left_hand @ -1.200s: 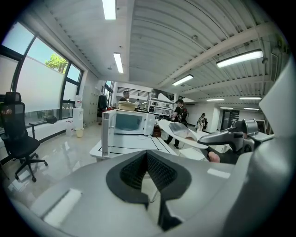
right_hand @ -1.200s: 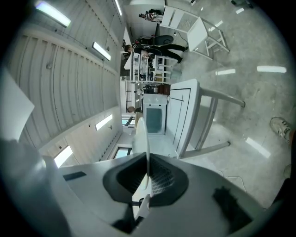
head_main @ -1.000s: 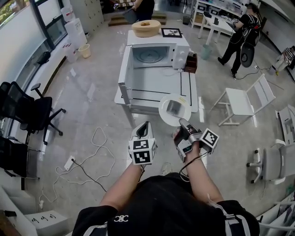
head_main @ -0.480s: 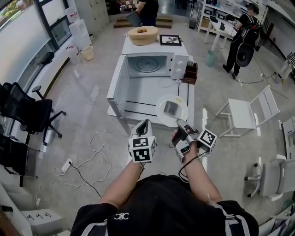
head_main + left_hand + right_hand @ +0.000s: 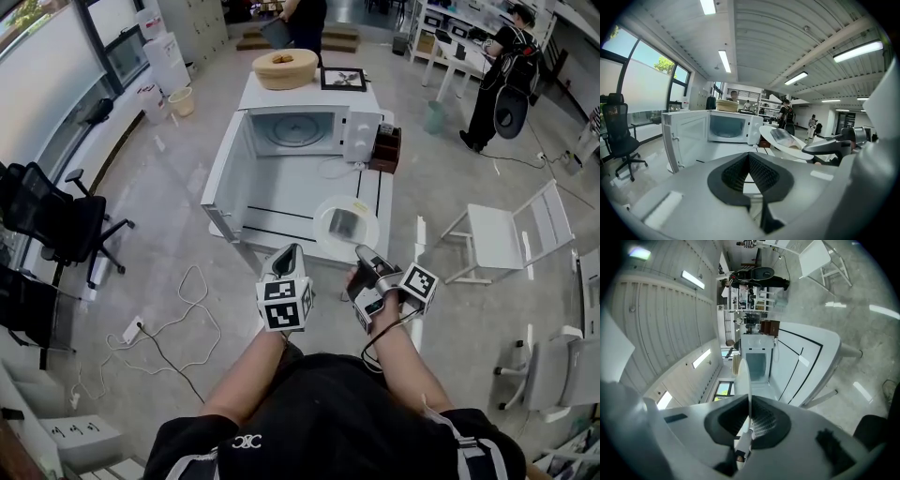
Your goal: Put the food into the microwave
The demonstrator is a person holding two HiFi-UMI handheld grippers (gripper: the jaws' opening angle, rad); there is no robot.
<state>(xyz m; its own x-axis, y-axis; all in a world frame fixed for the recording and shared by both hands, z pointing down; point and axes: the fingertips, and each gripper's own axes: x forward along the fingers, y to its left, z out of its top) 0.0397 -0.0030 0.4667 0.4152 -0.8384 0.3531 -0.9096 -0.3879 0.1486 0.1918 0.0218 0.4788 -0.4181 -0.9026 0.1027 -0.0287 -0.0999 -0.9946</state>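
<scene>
Right claw: I have it pinching the rim of the plate.
Food: on the plate, held above the desk's near edge.
Left claw: pressed together, empty, beside the right one.
Microwave: standing open at the desk's far end, well apart from the plate.

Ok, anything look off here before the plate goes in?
Nothing stands out. The right claw grips the plate by its rim, the food sits mid-plate with nothing spilled, and the microwave door hangs wide open. Only a loose cable sprawls on the floor to the left.
</scene>
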